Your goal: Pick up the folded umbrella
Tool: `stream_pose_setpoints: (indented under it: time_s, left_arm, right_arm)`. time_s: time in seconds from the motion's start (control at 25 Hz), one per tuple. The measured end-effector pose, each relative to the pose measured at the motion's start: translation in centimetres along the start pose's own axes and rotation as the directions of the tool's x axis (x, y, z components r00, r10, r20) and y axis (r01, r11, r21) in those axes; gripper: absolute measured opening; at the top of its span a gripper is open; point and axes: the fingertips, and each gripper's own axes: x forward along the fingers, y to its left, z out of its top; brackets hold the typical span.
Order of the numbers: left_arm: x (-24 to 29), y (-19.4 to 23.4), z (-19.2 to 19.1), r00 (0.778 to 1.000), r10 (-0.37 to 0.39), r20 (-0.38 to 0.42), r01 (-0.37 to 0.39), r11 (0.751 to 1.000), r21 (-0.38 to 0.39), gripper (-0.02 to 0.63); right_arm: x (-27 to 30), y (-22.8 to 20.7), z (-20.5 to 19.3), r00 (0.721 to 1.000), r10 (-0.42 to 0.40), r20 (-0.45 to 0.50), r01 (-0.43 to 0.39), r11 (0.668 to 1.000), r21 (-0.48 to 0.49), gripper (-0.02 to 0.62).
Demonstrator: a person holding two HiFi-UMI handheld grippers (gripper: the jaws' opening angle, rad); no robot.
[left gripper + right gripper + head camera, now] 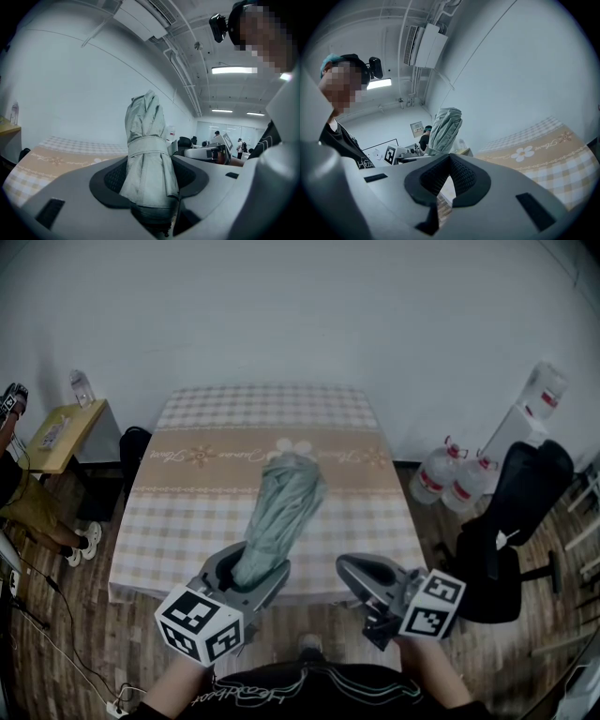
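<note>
Umbrella (pixel 147 140), folded w/ strap round it, is sitting clamped betw. left gripper's (pixel 246 570) jaws, reaching out over checked table (pixel 169 531). Right gripper (pixel 449 164) is hovering beside, jaws together, empty. Tablecloth script is showing too blurry to read.

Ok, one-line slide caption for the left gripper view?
Left gripper clamped on a folded pale grey-green fabric umbrella, strap wrapped round it, beige checked tablecloth beyond.

- The table (pixel 131 579) sits right ahead of the left gripper (pixel 251 568) and the right gripper (pixel 361 573), near edge just under their jaws.
- A checked tablecloth (pixel 187 521) lies flat across it.
- Further out from the tools, a beige flower-printed band (pixel 216 456) crosses the cloth.
</note>
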Motion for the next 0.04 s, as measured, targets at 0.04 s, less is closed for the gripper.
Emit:
stream_pose_setpoints:
  time_s: [0.04]
  left_arm:
    - [0.09,0.00,0.03,1.000,0.000,0.000,0.000,1.000,-0.002,0.241]
  right_arm:
    - [-0.04,-0.10,0.03,1.000,-0.001,-0.001,0.001,1.000,0.001,0.011]
